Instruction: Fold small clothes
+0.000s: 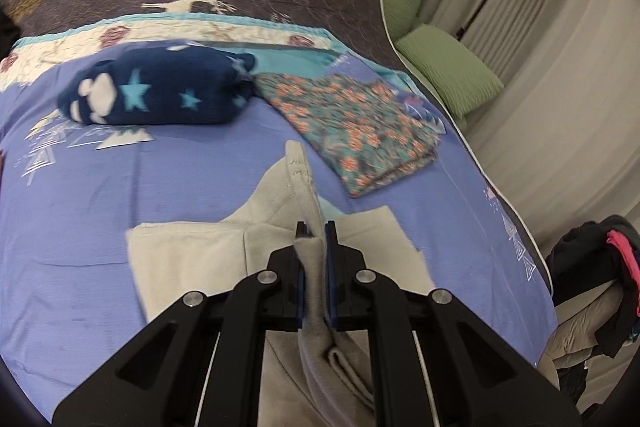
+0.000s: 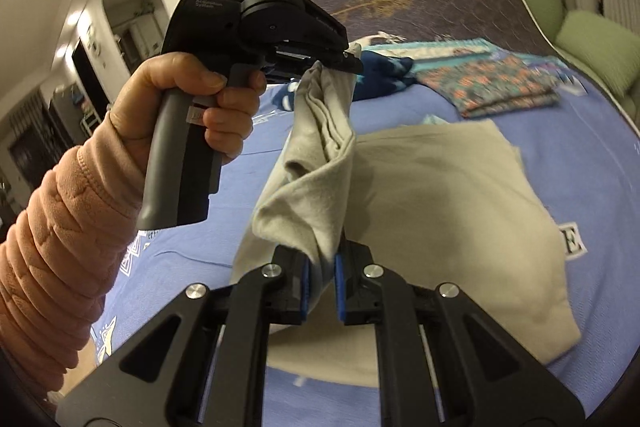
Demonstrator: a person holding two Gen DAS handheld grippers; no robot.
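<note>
Both grippers pinch a grey garment (image 2: 440,195) above a blue-covered bed (image 1: 80,227): left gripper (image 1: 315,227) jaws clamp one raised edge, right gripper (image 2: 323,259) jaws another fold.

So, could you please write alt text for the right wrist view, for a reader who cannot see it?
Two handheld grippers, the right gripper in the foreground and the left gripper beyond it, each pinch a raised fold of a beige garment over a blue bedspread. Behind lie a folded floral garment and a navy star-print one.
</note>
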